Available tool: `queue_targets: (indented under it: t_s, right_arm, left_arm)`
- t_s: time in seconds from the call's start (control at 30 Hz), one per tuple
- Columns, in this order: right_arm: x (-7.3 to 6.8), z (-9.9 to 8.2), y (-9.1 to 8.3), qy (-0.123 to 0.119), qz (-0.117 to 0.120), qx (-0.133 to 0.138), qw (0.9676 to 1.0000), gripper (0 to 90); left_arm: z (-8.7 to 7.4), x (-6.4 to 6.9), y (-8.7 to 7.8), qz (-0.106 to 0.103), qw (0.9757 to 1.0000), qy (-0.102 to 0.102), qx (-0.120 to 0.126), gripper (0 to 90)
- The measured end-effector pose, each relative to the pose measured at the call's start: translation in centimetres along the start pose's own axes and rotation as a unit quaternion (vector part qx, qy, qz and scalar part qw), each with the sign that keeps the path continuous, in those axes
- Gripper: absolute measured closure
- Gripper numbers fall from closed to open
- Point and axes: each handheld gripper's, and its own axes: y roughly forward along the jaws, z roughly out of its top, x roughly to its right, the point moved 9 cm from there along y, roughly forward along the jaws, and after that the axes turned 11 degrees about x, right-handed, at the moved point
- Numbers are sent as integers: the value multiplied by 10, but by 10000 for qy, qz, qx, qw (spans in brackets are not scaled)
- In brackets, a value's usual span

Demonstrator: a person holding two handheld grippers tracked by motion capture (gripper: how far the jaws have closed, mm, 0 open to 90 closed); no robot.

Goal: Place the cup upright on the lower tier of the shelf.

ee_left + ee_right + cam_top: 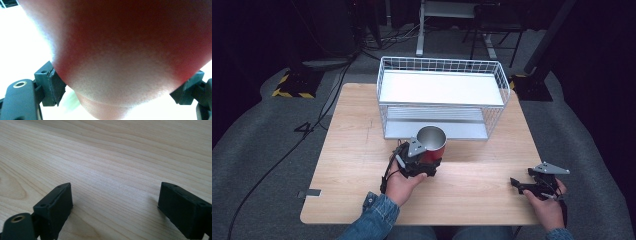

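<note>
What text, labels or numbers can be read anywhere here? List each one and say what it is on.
None can be read.
Red cup, held in the left gripper: plain red outside and bare metal inside, no print visible.
White wire rack: no label visible.
Wooden table: bare wood grain.
Yellow-and-black striped base on the floor: hazard stripes, no words.
Right gripper: no marking legible.

The right gripper (115, 207) has its two black jaws spread wide apart, with nothing between them. Beneath and ahead of them lies the light wooden table (117, 157), its grain running across.
</note>
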Motion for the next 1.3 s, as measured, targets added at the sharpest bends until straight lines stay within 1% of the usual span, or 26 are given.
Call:
queue_targets:
  t_s: [0.07, 0.1, 0.13, 0.17, 0.23, 0.27, 0.3, 0.37, 0.4, 0.43, 0.47, 0.5, 0.53, 0.6, 0.63, 0.67, 0.73, 0.77, 0.87, 0.93, 0.97, 1.0, 1.07, 1.13, 1.23, 1.3]
  right_arm:
    - [0, 0, 0, 1, 1, -1, 10000, 122]
    - [0, 0, 0, 1, 1, -1, 10000, 122]
    - [0, 0, 0, 2, 1, -1, 10000, 122]
    - [0, 0, 0, 2, 1, -1, 10000, 122]
    - [0, 0, 0, 2, 1, 0, 10000, 123]
    - [0, 0, 0, 1, 2, 0, 10000, 123]
    - [0, 0, 0, 1, 1, 0, 10000, 123]
    - [0, 0, 0, 0, 1, 0, 10000, 123]
    - [0, 0, 0, 1, 1, -5, 10000, 123]
    - [0, 0, 0, 0, 1, -5, 10000, 123]
    - [0, 0, 0, 0, 1, -5, 10000, 123]
    - [0, 0, 0, -1, 2, -3, 10000, 122]
    - [0, 0, 0, -2, 1, -2, 10000, 122]
    - [0, 0, 0, -2, 2, -3, 10000, 122]
    - [0, 0, 0, -2, 2, -2, 10000, 123]
    - [0, 0, 0, -2, 2, -2, 10000, 123]
    - [0, 0, 0, -2, 2, -3, 10000, 123]
    - [0, 0, 0, -2, 2, -3, 10000, 122]
    - [0, 0, 0, 0, 7, -6, 10000, 122]
    - [0, 0, 1, 1, 1, 0, 10000, 122]
    - [0, 0, 1, -2, 2, 0, 10000, 122]
    - [0, 0, 1, 0, 2, -1, 10000, 122]
    - [0, 0, 1, -2, 2, -1, 10000, 122]
    - [0, 0, 1, -1, 2, -1, 10000, 122]
    - [0, 0, 1, -2, 2, -1, 10000, 122]
    - [0, 0, 1, -3, 3, -1, 10000, 122]
  left_arm:
    - [0, -6, 5, 91, 10000, 35, 18, 166]
    - [0, -6, 5, 91, 10000, 35, 18, 166]
    - [1, -12, 11, 146, 9999, 15, 45, 166]
    - [1, -12, 11, 146, 9999, 15, 45, 166]
    - [3, -19, 18, 176, 9998, -87, 84, 166]
    - [4, -26, 23, 259, 9996, -85, 80, 166]
    - [4, -30, 26, 309, 9994, -128, 84, 167]
    - [4, -35, 32, 336, 9992, -216, 90, 166]
    - [4, -38, 34, 379, 9990, -221, 83, 167]
    - [4, -38, 34, 379, 9990, -221, 83, 166]
    - [4, -41, 38, 413, 9988, -254, 93, 166]
    - [4, -44, 41, 460, 9986, -243, 91, 167]
    - [5, -49, 46, 545, 9983, -166, 73, 167]
    - [6, -53, 51, 574, 9981, -181, 99, 167]
    - [6, -53, 51, 574, 9981, -181, 99, 166]
    - [8, -57, 58, 610, 9979, -176, 132, 166]
    - [11, -63, 64, 769, 9968, -156, 139, 166]
    - [12, -65, 67, 797, 9966, -159, 133, 166]
    - [15, -71, 75, 880, 9956, -259, 171, 166]
    - [16, -73, 77, 906, 9955, -238, 161, 166]
    - [16, -75, 80, 953, 9950, -260, 166, 166]
    - [16, -78, 85, 1046, 9939, -317, 163, 166]
    - [16, -79, 87, 1063, 9936, -352, 176, 165]
    - [18, -83, 93, 1138, 9923, -426, 239, 165]
    - [20, -86, 98, 1169, 9919, -417, 281, 165]
    - [21, -89, 101, 1231, 9911, -390, 316, 165]
